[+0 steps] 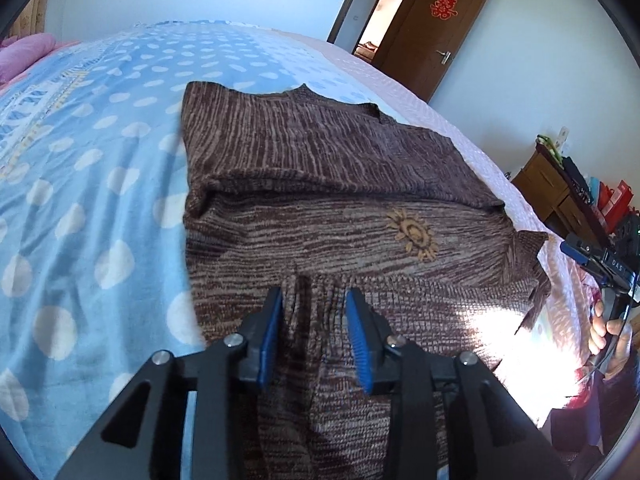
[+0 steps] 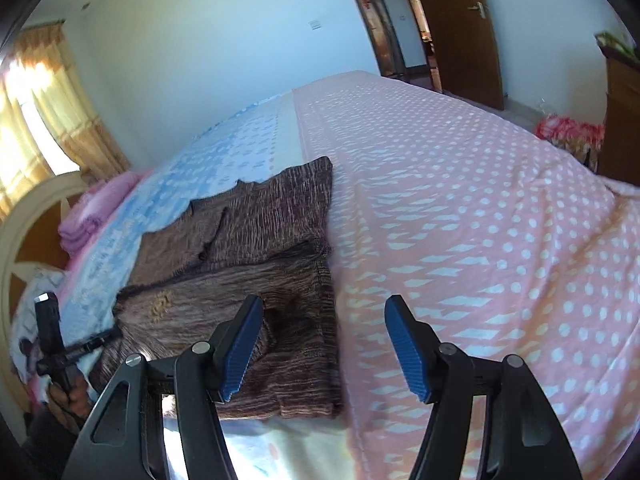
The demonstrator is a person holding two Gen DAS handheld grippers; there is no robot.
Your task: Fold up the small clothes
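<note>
A brown knitted sweater (image 1: 328,184) with a yellow sun motif (image 1: 414,234) lies on the bed, its upper part folded over. My left gripper (image 1: 314,300) is low over the sweater's near edge, and a ridge of the knit stands bunched between its blue pads (image 1: 270,336). The jaws stand partly apart around that ridge. In the right wrist view the same sweater (image 2: 256,264) lies to the left. My right gripper (image 2: 324,308) is open and empty, its left finger over the sweater's right edge, its right finger over the bedspread.
The bedspread is blue with white dots (image 1: 88,184) on one half and pink with white dots (image 2: 480,216) on the other. Folded pink cloth (image 2: 96,212) lies by the headboard. A wooden cabinet (image 1: 552,188) and an open door (image 1: 432,28) stand beyond the bed.
</note>
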